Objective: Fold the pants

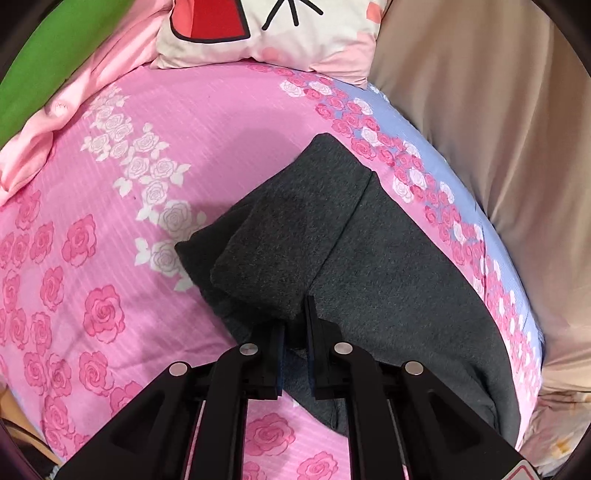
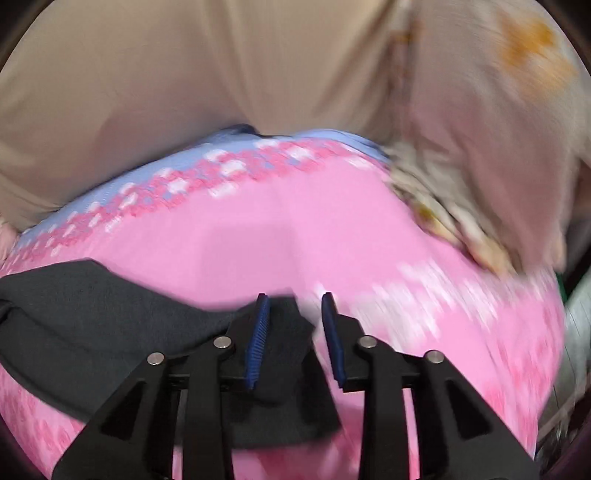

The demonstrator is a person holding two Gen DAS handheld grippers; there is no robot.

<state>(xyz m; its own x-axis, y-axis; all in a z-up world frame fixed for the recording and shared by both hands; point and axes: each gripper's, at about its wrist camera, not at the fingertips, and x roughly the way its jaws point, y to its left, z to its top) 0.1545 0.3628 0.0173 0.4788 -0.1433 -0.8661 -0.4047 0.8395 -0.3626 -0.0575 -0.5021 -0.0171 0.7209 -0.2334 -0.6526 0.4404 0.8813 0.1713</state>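
Note:
Dark grey pants (image 1: 388, 266) lie on a pink rose-print bedsheet (image 1: 110, 221), with one part folded back over the rest. My left gripper (image 1: 295, 317) is shut on a fold of the pants, and the cloth drapes over its left finger. The right wrist view is blurred. There the pants (image 2: 110, 306) spread from the left to under my right gripper (image 2: 294, 306). Its blue pads (image 2: 260, 325) stand apart with a gap between them. A corner of grey cloth lies below that gap, and the pads do not press on it.
A cartoon-print pillow (image 1: 277, 33) sits at the head of the bed, with a pink cloth (image 1: 74, 103) and a green cushion (image 1: 55, 55) to its left. Beige fabric (image 1: 480, 110) rises along the sheet's blue-bordered edge, and it fills the top of the right wrist view (image 2: 184, 74).

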